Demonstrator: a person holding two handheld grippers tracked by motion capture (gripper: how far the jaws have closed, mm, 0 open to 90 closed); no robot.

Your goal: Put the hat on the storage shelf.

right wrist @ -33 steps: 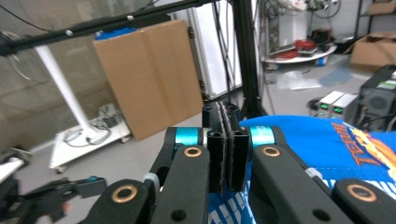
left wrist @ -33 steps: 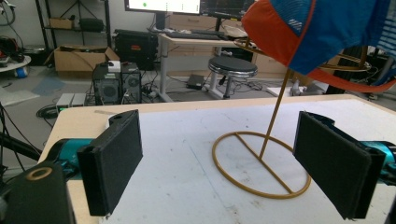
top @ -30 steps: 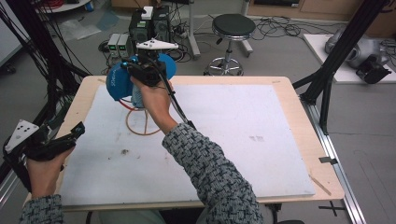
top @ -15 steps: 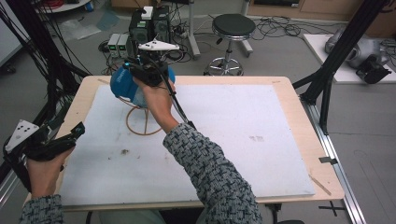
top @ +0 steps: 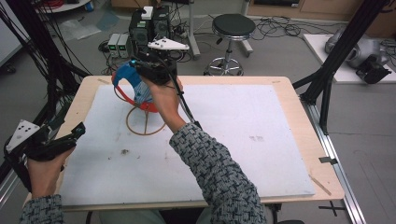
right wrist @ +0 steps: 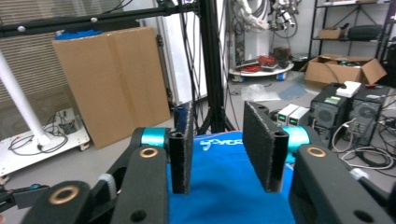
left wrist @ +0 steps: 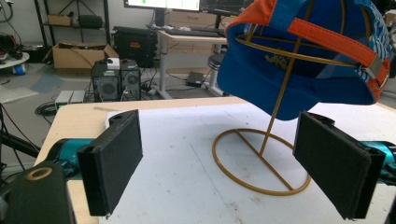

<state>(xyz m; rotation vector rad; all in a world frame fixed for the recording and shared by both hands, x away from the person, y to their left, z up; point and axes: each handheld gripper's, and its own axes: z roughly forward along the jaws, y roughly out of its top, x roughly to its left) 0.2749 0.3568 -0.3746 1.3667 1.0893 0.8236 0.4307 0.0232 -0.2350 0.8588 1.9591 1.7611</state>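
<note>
1. Hands are placed well apart: the left gripper [top: 56, 140] is held at the near left edge of the table [top: 289, 93], its jaws spread wide with nothing between them, as the left gripper view shows.
2. Farther right, at the far left part of the white mat [top: 243, 140], the gold wire stand [top: 144, 122] is seen upright on its ring base, and the blue cap [top: 128, 79] with an orange brim is draped over its top, tilted to one side.
3. Directly above the cap, the right gripper [right wrist: 218, 149] is held; its jaws have just been opening and now stand at a moderate gap, with the blue fabric just below the pads [right wrist: 259, 144] and not pinched by them.
4. A slip is judged possible: the cap appears loosely seated, so it could slide off the wire frame if it is brushed as the right gripper is lifted away.
5. The stand looks light and thin, so a snag of fabric on a pad could tip it toward the table's far left edge.
</note>
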